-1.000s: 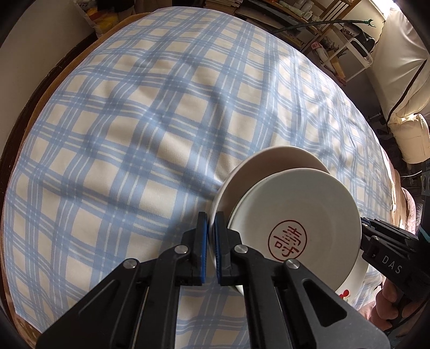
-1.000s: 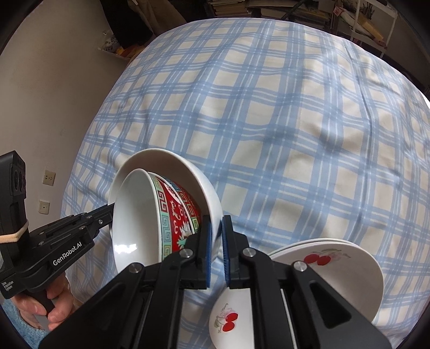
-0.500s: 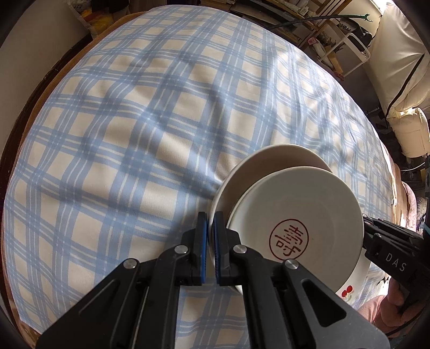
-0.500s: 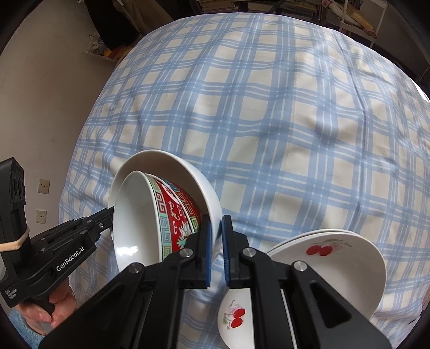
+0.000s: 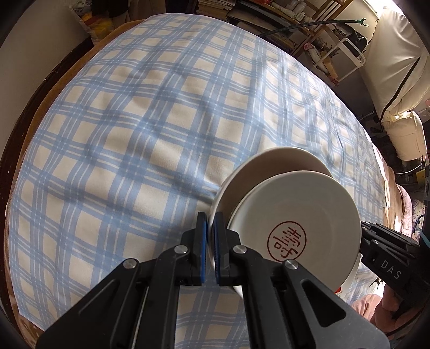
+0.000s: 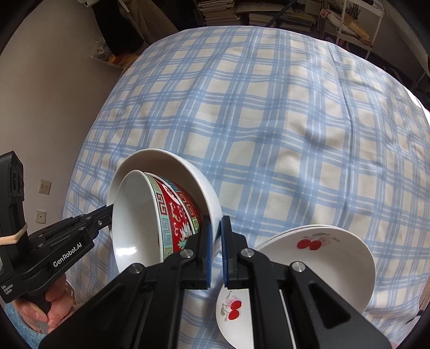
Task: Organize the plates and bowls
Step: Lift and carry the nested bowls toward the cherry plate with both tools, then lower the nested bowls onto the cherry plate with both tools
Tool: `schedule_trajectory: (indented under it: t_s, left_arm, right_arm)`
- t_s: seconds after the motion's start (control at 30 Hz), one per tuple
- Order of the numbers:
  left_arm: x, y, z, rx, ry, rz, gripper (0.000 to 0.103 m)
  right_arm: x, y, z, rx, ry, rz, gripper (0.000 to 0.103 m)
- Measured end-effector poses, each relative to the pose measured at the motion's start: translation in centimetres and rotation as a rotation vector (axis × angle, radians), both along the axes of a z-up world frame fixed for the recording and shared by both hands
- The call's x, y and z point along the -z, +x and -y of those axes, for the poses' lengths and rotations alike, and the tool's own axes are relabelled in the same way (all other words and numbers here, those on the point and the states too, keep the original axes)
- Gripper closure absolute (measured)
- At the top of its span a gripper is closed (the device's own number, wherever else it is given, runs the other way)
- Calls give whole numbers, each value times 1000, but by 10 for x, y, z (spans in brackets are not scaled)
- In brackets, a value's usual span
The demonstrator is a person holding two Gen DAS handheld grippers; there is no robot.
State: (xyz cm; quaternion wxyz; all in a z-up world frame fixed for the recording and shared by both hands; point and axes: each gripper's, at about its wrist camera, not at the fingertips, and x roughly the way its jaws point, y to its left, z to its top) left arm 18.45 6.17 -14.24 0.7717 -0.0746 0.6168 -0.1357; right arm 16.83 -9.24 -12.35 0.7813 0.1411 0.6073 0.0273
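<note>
Two nested bowls hang tilted over the blue checked tablecloth [image 5: 134, 134]. The outer one is a plain white bowl [image 6: 172, 166]. Inside it sits a red patterned bowl [image 6: 177, 214], whose white inside bears a red seal [image 5: 286, 240]. My left gripper [image 5: 210, 222] is shut on the white bowl's [image 5: 268, 166] rim, and its tip [image 6: 108, 210] shows at the bowls' left side in the right wrist view. On the opposite rim my right gripper [image 6: 216, 225] is shut too, and it appears as a black tip [image 5: 364, 231] in the left wrist view.
White cherry-print plates [image 6: 328, 257] lie stacked on the cloth just right of my right gripper, with a smaller cherry dish [image 6: 233, 308] below them. Shelves of books [image 6: 242, 13] stand past the table's far edge. Pale cushions [image 5: 397, 80] lie at the right. A hand [image 6: 53, 308] holds the left grip.
Both grippers keep their hold on the nested bowls. The views have drifted only slightly, and a little more of the far table edge shows.
</note>
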Motion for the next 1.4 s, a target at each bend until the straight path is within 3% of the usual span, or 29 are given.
schedule_trajectory:
  t_s: [0.4, 0.63, 0.9, 1.2, 1.4]
  left_arm:
    - [-48, -15, 26, 53, 26, 57, 101]
    - [-56, -38, 62, 108, 20, 74, 101]
    - [-44, -70, 96, 177, 26, 78, 101]
    - [-10, -98, 124, 271, 112, 40, 101]
    - [-10, -100, 129, 283, 143, 43, 101]
  right_arm:
    - [-37, -20, 20, 39, 16, 28, 94]
    - [-53, -53, 46, 90, -3, 52, 94]
    - [-46, -98, 77, 164, -15, 54, 94]
    - [-14, -136, 94, 225, -17, 23, 94]
    - [0, -147, 103, 257, 30, 28, 94]
